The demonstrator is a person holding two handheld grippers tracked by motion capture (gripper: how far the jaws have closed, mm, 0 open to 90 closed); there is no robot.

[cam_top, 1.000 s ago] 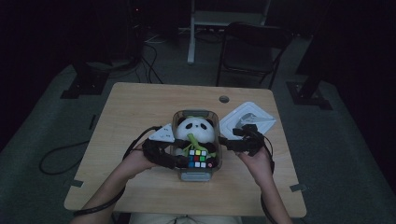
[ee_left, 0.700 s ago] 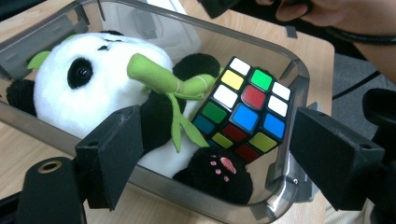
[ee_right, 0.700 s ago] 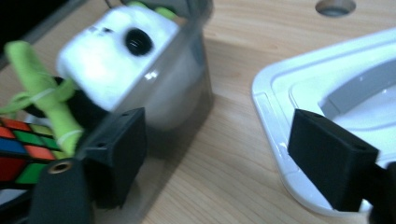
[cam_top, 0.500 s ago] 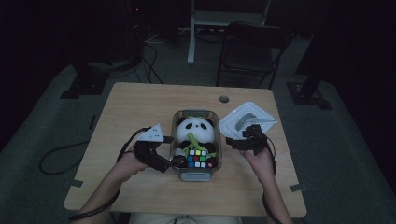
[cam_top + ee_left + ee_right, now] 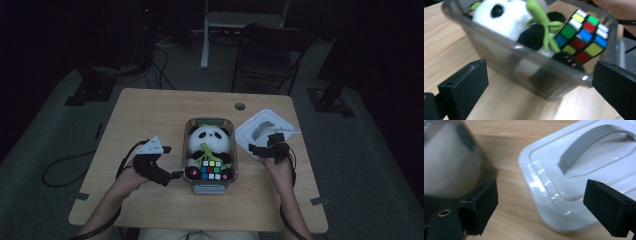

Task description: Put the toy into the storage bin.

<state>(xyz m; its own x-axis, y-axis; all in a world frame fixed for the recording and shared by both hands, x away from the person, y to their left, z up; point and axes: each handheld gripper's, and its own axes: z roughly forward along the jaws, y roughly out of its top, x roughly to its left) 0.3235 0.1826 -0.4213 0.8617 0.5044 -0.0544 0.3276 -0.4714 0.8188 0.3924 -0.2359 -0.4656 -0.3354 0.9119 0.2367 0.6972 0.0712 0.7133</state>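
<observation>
Your left gripper (image 5: 176,174) fingers gape wide, empty, the clear bin (image 5: 524,72) with panda (image 5: 209,142) and cube (image 5: 211,169) just ahead; your right gripper (image 5: 256,149) fingers gape too, empty, the white lid (image 5: 584,177) between them on the counter (image 5: 150,115).

Bin (image 5: 190,131) at frame centre on desk (image 5: 150,110). Panda plush (image 5: 209,142) inside, puzzle cube (image 5: 210,169) at its lower end. Lid (image 5: 250,132) just right of bin; chair (image 5: 270,55) behind desk, upper frame.

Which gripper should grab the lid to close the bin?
Right. The right gripper is open at the edge of the lid, whose grey handle lies just ahead. The left gripper is across the bin, facing its near wall.
</observation>
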